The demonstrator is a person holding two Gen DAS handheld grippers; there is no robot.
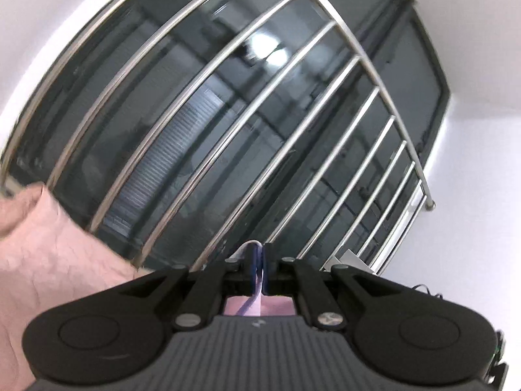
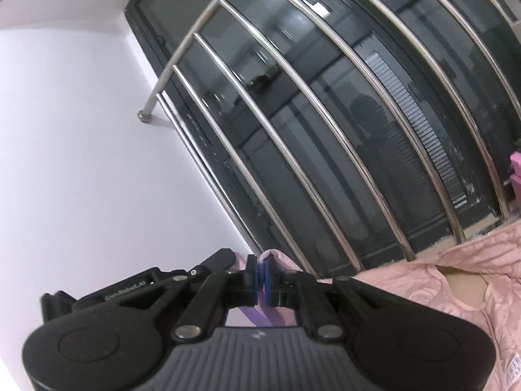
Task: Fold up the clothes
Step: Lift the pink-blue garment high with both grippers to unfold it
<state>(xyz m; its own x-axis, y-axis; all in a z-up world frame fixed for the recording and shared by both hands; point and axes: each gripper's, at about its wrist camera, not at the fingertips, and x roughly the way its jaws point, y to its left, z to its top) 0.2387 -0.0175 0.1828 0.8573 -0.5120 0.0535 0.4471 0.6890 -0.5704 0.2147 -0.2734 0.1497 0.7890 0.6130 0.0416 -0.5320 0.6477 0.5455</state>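
Observation:
In the left wrist view my left gripper (image 1: 259, 262) is shut, its blue pads pinching a thin edge of pale pink cloth with a purple stripe (image 1: 250, 308). More pink crinkled fabric (image 1: 42, 260) fills the lower left. In the right wrist view my right gripper (image 2: 261, 277) is shut on a fold of pink and lavender cloth (image 2: 257, 317), which also bulges out above the pads. Pink crinkled fabric (image 2: 456, 280) spreads across the lower right. I cannot tell whether it is the same piece as the pinched cloth. Both grippers point level at a window.
A dark glass window with a curved steel bar railing (image 1: 260, 123) (image 2: 325, 130) stands ahead, set in white walls (image 2: 65, 130). The black body of the other hand-held unit (image 2: 130, 288) shows just left of the right gripper. A bright pink object (image 2: 516, 169) sits at the right edge.

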